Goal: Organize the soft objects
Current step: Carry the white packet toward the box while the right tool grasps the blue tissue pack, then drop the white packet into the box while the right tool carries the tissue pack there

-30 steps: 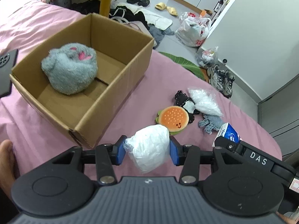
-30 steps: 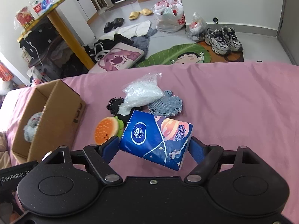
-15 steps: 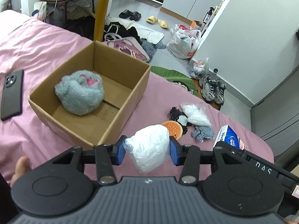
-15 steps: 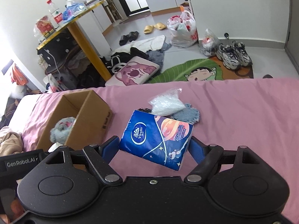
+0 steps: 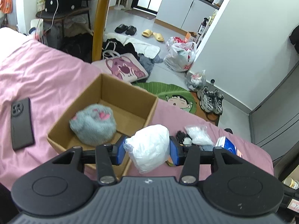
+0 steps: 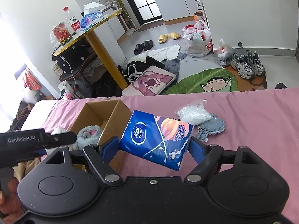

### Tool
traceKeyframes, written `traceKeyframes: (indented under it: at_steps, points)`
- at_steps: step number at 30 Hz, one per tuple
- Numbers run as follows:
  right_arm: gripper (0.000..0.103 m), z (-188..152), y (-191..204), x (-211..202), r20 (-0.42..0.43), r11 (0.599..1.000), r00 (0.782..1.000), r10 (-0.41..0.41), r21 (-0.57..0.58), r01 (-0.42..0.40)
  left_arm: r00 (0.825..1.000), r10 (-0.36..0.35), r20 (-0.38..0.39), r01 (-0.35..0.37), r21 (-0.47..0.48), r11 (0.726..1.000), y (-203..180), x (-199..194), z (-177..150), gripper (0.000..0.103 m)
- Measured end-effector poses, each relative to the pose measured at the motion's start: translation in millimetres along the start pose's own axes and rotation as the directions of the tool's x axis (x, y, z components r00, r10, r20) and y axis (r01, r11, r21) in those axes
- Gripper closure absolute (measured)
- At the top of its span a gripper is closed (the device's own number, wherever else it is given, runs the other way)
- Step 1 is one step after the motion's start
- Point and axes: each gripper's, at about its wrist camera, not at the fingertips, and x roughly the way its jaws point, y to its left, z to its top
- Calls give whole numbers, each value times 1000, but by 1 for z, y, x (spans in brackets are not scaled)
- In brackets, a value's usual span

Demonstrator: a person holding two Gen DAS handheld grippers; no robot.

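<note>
Over the bed [image 5: 46, 78], both tongs are loaded: left tongs [image 5: 147, 150] clamp a white bag [image 5: 149, 145], right tongs [image 6: 155, 147] clamp a blue tissue pack [image 6: 157, 138]. Box [image 5: 130, 97] sits on the sheet with a grey plush [image 5: 93, 125] already inside. Step looks like carry-to-box; white bag hangs near the box's near corner, tissue pack just beside its right wall. Next: move each load over the opening, then release, one at a time so the tongs don't collide. Clear bag [image 6: 192, 112] and grey cloth [image 6: 211, 127] are left on the bed. Phone [image 5: 21, 123] left of box, not part of the job.
</note>
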Motion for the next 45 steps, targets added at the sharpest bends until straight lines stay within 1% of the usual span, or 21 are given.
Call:
traceKeyframes:
  at_steps: [4, 17, 29, 33, 35, 37, 41, 43, 45]
  points:
    - [25, 1, 4, 2, 8, 1000, 1000, 5, 9, -6, 1000, 4, 13, -4, 12, 1000, 8, 0, 11, 57]
    - [25, 4, 21, 16, 21, 999, 1000, 20, 30, -21, 1000, 10, 18, -9, -27, 1000, 45, 19, 37, 57]
    - [25, 10, 44, 41, 10, 1000, 1000, 23, 11, -23, 1000, 15, -7, -15, -83, 996, 71, 59, 63, 57]
    - [25, 11, 49, 50, 3, 1000, 1000, 22, 9, -22, 1000, 17, -3, -17, -97, 995, 79, 75, 70, 57]
    - [25, 11, 51, 55, -5, 1000, 1000, 9, 9, -9, 1000, -10, -4, 10, -127, 992, 87, 83, 69, 57]
    - [25, 11, 56, 59, -8, 1000, 1000, -1, 1, 1, 1000, -17, -17, 14, -143, 990, 92, 92, 67, 57]
    - [25, 11, 63, 69, -15, 1000, 1000, -1, 1, 1, 1000, -12, -23, 9, -129, 992, 97, 106, 65, 57]
    - [25, 12, 67, 74, -20, 1000, 1000, 0, -5, 0, 999, -23, -23, 20, -140, 990, 100, 110, 67, 57]
    - [25, 13, 72, 78, -24, 1000, 1000, 2, -12, -3, 999, -35, -16, 31, -169, 985, 105, 113, 70, 52]
